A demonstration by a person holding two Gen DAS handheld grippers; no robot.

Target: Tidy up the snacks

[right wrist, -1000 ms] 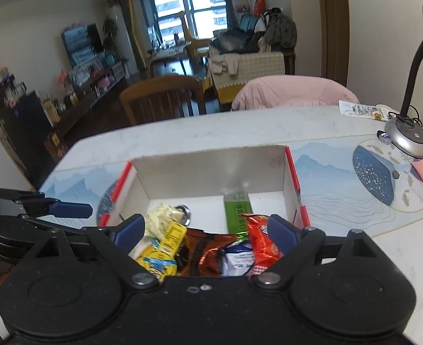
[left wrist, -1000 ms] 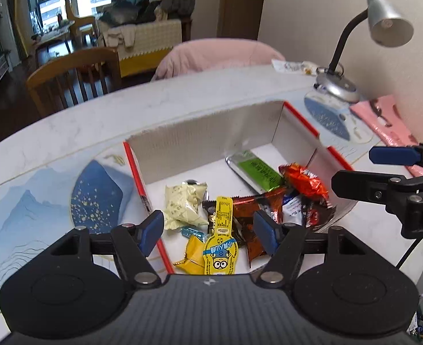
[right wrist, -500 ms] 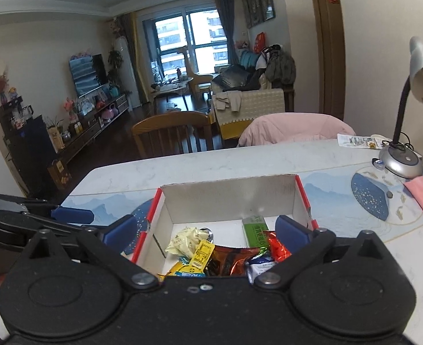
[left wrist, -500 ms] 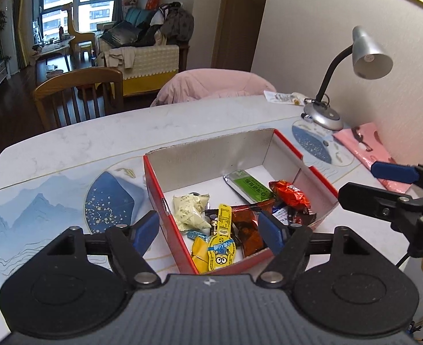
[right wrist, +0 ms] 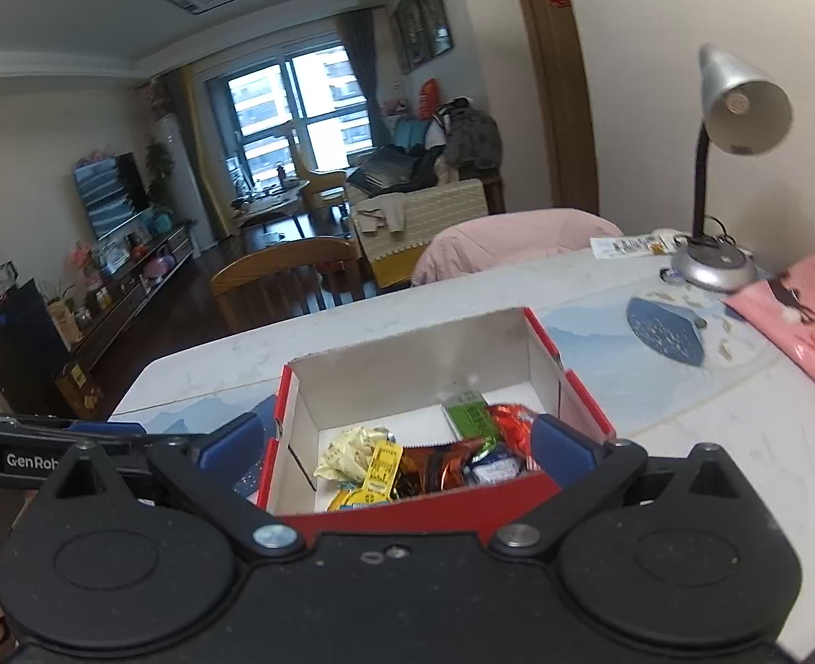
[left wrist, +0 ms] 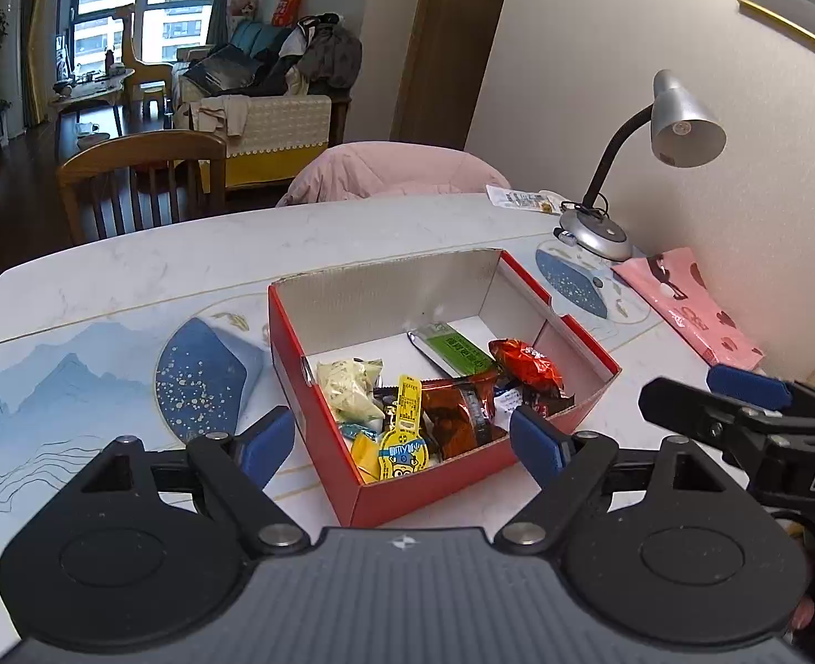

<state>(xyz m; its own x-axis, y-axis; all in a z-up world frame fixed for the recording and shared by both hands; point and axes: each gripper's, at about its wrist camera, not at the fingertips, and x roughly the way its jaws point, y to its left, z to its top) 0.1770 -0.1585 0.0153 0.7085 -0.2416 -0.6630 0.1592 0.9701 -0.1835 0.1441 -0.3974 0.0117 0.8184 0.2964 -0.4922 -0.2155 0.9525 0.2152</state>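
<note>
Now 2 hand-held grippers, left (left wrist: 402, 440) & right (right wrist: 396, 442), both wide; 1 red box (left wrist: 424, 492) w/ snacks.

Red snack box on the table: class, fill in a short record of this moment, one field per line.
container: red snack box, open-topped, on the marble table
contents: green bar, red wrapper, pale yellow pouch, yellow cartoon packet, brown wrapper
left tongs: open, holding nothing
right tongs: open, holding nothing
nearby: desk lamp, pink bag
</note>
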